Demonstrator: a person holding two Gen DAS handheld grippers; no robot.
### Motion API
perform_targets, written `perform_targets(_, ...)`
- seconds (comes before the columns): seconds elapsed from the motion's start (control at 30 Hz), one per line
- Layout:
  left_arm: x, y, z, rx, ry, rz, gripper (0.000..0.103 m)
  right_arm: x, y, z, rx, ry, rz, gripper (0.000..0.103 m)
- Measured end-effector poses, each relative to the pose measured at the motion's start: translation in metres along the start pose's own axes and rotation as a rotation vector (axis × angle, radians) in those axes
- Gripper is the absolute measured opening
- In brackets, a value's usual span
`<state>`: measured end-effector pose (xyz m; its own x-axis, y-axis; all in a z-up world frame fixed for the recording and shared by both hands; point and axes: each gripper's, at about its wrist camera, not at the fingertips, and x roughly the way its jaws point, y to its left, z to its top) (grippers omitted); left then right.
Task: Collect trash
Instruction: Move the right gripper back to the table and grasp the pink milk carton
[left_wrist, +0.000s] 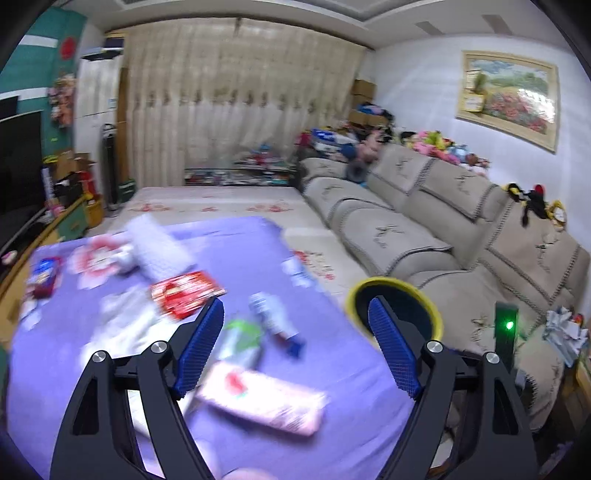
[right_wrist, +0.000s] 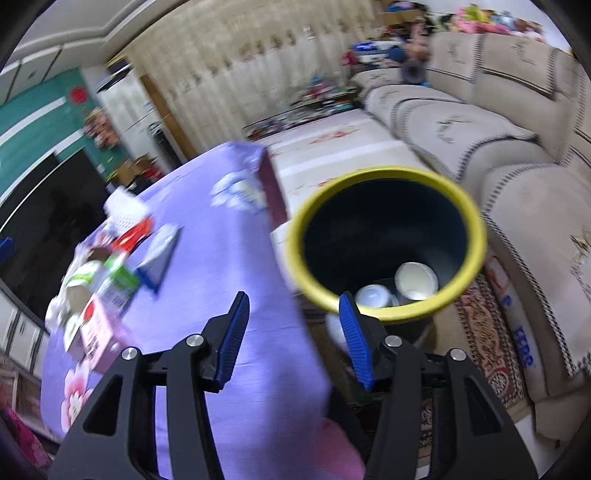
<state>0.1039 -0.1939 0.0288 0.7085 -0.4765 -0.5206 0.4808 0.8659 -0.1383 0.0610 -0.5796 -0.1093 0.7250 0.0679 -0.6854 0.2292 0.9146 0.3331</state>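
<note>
Trash lies on a purple cloth-covered table (left_wrist: 229, 254): a pink carton (left_wrist: 266, 400), a green-white pack (left_wrist: 240, 341), a white-blue bottle (left_wrist: 275, 321), a red box (left_wrist: 186, 291) and a white bag (left_wrist: 160, 249). My left gripper (left_wrist: 297, 334) is open and empty above the green pack and bottle. A yellow-rimmed dark bin (right_wrist: 386, 240) stands beside the table's right edge, with white cups (right_wrist: 415, 282) at its bottom; it also shows in the left wrist view (left_wrist: 393, 291). My right gripper (right_wrist: 293, 312) is open and empty, just in front of the bin's near rim.
A long beige sofa (left_wrist: 424, 221) runs along the right wall with plush toys on its back. A patterned rug (right_wrist: 487, 332) lies between bin and sofa. A dark TV unit (left_wrist: 18, 166) stands left. Curtains and cluttered low shelves (left_wrist: 240, 171) are at the far end.
</note>
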Motion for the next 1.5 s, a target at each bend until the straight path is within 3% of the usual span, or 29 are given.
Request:
perform_targets(0.17,-0.035,0.045,-0.027,-0.035,0.015,0.102,0.08,0.011,0.05,-0.01,-0.105,0.046,0.086,0.05)
perform_targets(0.3,-0.054,0.068,-0.051,-0.044,0.027,0.14,0.08,0.013,0.089,-0.021,-0.192,0.076,0.169,0.053)
perform_targets(0.47,-0.063,0.084,-0.065,-0.064,0.031,0.148,0.081,0.011,0.125,-0.031,-0.28,0.073,0.237,0.064)
perform_targets(0.63,-0.063,0.082,-0.068,-0.076,0.021,0.122,0.081,0.014,0.149,-0.039,-0.343,0.07,0.261,0.068)
perform_targets(0.8,-0.056,0.078,-0.067,-0.08,0.038,0.109,0.081,0.027,0.165,-0.043,-0.403,0.077,0.275,0.083)
perform_targets(0.97,-0.05,0.073,-0.068,-0.073,0.044,0.094,0.081,0.038,0.166,-0.04,-0.416,0.09,0.276,0.083)
perform_targets(1.2,-0.04,0.07,-0.07,-0.067,0.059,0.081,0.081,0.052,0.17,-0.039,-0.406,0.141,0.346,0.083)
perform_targets(1.5,-0.033,0.072,-0.074,-0.072,0.071,0.071,0.081,0.049,0.183,-0.052,-0.458,0.165,0.362,0.066)
